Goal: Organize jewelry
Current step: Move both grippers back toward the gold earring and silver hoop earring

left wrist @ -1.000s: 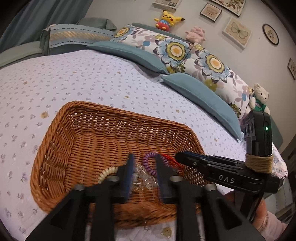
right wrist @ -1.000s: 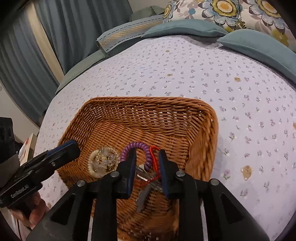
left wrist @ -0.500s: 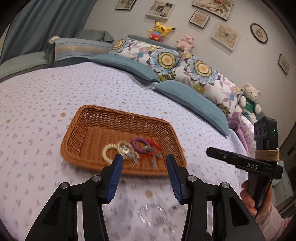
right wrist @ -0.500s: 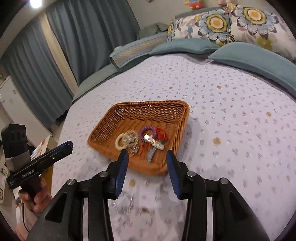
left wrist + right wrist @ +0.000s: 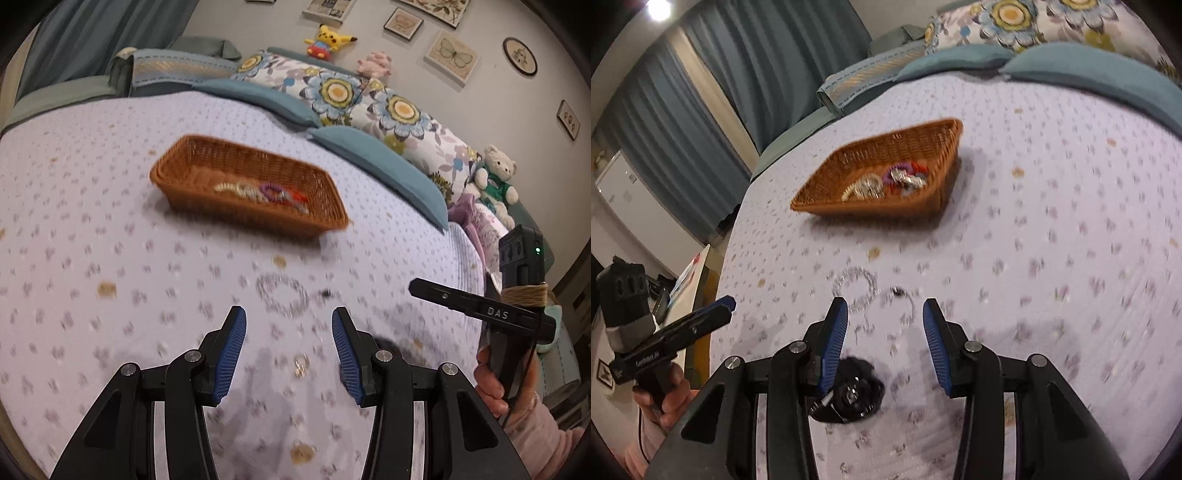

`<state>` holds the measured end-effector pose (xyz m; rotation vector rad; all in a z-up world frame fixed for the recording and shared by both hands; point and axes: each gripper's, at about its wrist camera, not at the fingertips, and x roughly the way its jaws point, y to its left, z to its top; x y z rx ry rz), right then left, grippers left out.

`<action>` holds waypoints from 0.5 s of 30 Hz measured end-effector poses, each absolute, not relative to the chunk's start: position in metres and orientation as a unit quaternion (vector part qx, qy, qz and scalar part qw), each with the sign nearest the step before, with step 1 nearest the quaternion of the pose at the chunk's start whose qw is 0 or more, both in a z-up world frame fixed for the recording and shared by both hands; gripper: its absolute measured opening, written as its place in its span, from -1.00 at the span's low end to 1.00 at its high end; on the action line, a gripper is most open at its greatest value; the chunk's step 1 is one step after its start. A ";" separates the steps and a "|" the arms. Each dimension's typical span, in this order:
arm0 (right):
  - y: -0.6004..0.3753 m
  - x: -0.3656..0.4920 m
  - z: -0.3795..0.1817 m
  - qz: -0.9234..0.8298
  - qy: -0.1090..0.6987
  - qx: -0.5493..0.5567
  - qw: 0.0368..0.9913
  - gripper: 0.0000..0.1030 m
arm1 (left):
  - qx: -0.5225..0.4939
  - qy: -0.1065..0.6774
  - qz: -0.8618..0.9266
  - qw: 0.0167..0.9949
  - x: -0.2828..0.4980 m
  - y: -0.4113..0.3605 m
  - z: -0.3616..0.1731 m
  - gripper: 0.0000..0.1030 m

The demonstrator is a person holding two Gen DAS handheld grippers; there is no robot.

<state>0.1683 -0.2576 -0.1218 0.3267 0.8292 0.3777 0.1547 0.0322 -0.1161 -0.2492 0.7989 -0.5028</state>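
Observation:
A brown wicker basket [image 5: 192, 147] [image 5: 827, 201] lies on the bedspread, holding a cream bead bracelet [image 5: 225, 187], a purple coil band [image 5: 271, 191] [image 5: 888, 177], a red cord and a silver piece. A sparkly silver bracelet [image 5: 282, 295] [image 5: 855, 280] lies on the bedspread short of the basket, with a thin chain with a dark bead [image 5: 897, 291] beside it. Small gold rings [image 5: 301, 363] lie between the left fingers. A black furry hair clip [image 5: 855, 391] rests by the right gripper's left finger. Both my left gripper [image 5: 288, 354] and my right gripper [image 5: 884, 347] are open and empty.
Teal and floral pillows [image 5: 369, 107] line the bed's head, with plush toys [image 5: 496, 177] at the right. Grey-blue curtains [image 5: 738, 74] hang beyond the bed's left side. Each view shows the other gripper held by a hand [image 5: 495, 376] [image 5: 665, 391] at the bed's edge.
Both grippers have pulled back from inside the basket and widened their jaws. The basket now lies far ahead, and loose jewelry on the bedspread has come into view.

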 end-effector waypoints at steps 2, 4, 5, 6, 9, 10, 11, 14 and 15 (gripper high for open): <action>-0.256 0.167 -0.130 0.175 0.403 0.153 0.885 -0.11 | -0.110 0.390 -0.244 0.881 0.150 0.024 -0.123 -0.03; -0.257 0.167 -0.139 0.170 0.409 0.148 0.884 -0.11 | -0.102 0.399 -0.248 0.877 0.147 0.016 -0.131 -0.03; -0.257 0.169 -0.141 0.170 0.411 0.146 0.884 -0.11 | -0.099 0.402 -0.250 0.875 0.147 0.014 -0.135 -0.03; -0.258 0.171 -0.143 0.170 0.412 0.145 0.883 -0.11 | -0.096 0.406 -0.252 0.873 0.148 0.012 -0.138 -0.03; -0.262 0.179 -0.149 0.175 0.421 0.147 0.878 -0.11 | -0.093 0.422 -0.255 0.865 0.151 0.007 -0.154 -0.03; -0.262 0.183 -0.151 0.183 0.425 0.149 0.874 -0.11 | -0.094 0.428 -0.257 0.862 0.152 0.007 -0.159 -0.03; -0.261 0.187 -0.152 0.190 0.428 0.146 0.872 -0.11 | -0.093 0.432 -0.258 0.859 0.152 0.006 -0.164 -0.04; -0.253 0.199 -0.153 0.199 0.434 0.111 0.871 -0.11 | -0.092 0.440 -0.257 0.855 0.156 0.005 -0.175 -0.04; -0.250 0.202 -0.153 0.204 0.436 0.100 0.871 -0.11 | -0.090 0.443 -0.257 0.854 0.157 0.003 -0.177 -0.04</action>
